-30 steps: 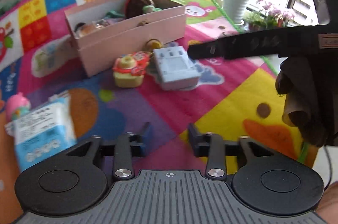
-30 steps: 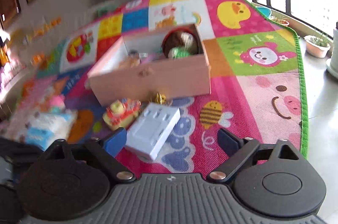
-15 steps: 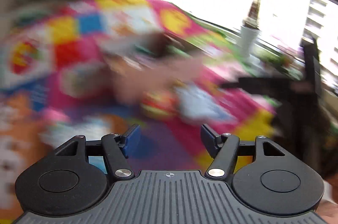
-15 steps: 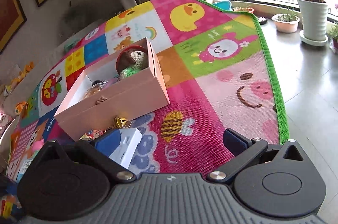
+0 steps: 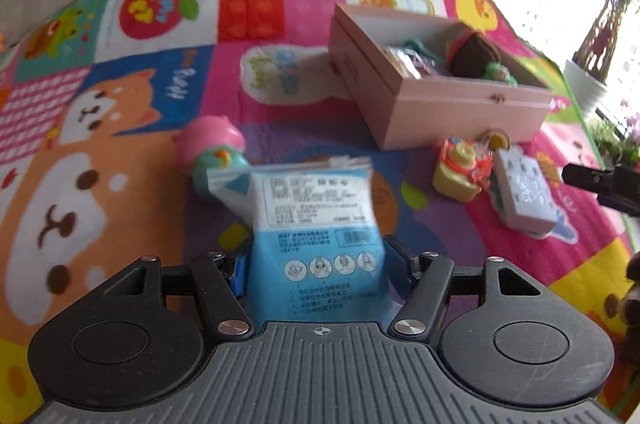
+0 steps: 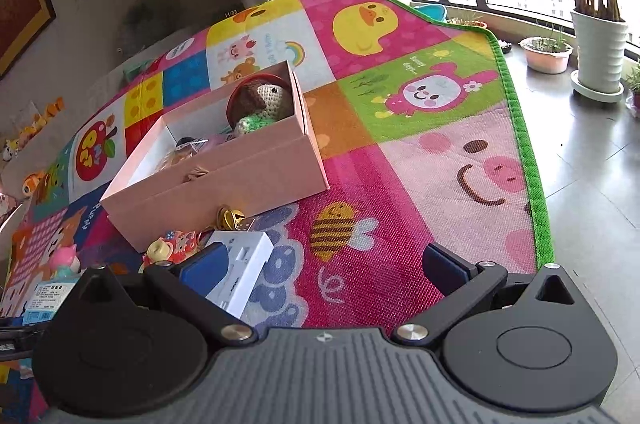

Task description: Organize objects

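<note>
Two jaws of the left gripper (image 5: pixel 318 274) straddle the blue packet (image 5: pixel 320 224), unclenched, its length pointing toward the pink box (image 5: pixel 460 112).

Left gripper (image 5: pixel 320 272) sits low, pointing forward, jaws spread fairly wide with one blue-padded finger on each side of the blue-and-white packet (image 5: pixel 316 224); can't tell if the pads actually touch it. Right gripper (image 6: pixel 320 264) hangs a bit higher, angled down, jaws wide apart and holding nothing. Its black tip shows at the right edge of the left view.
</note>
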The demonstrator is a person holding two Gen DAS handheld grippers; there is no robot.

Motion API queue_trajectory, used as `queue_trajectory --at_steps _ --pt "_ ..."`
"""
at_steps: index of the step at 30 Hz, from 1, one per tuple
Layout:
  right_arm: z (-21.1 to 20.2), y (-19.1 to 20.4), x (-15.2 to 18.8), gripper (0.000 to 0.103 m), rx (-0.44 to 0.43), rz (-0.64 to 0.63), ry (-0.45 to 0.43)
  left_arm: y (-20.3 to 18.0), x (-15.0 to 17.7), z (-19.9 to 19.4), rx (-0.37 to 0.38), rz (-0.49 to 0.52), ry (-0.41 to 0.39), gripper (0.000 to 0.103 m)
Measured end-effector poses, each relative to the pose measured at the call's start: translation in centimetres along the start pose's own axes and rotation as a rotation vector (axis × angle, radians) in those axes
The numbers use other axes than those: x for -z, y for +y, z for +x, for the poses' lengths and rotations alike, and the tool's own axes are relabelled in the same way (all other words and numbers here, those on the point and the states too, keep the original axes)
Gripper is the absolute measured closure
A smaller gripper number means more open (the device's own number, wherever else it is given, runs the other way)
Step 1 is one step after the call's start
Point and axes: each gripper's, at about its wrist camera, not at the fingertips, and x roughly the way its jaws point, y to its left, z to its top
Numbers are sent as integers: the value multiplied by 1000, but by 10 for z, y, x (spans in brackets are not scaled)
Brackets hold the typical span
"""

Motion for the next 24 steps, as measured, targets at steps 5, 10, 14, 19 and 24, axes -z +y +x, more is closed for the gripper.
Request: queue_trajectory --at_steps 5,10,14,19,24 --pt "-1 9 2 0 -4 -64 5 8 0 0 58 -52 -12 45" --pt "-7 35 4 0 -44 -194 24 37 3 -11 159 -166 14 47" --pt "-18 77 8 0 -129 -349 36 59 6 -36 139 -180 -61 47" --pt "-19 150 18 0 -266 -538 60 104 2 -68 -34 -217 -180 47" --pt "22 225 24 33 -341 -665 139 140 8 -79 -65 -297 -206 47"
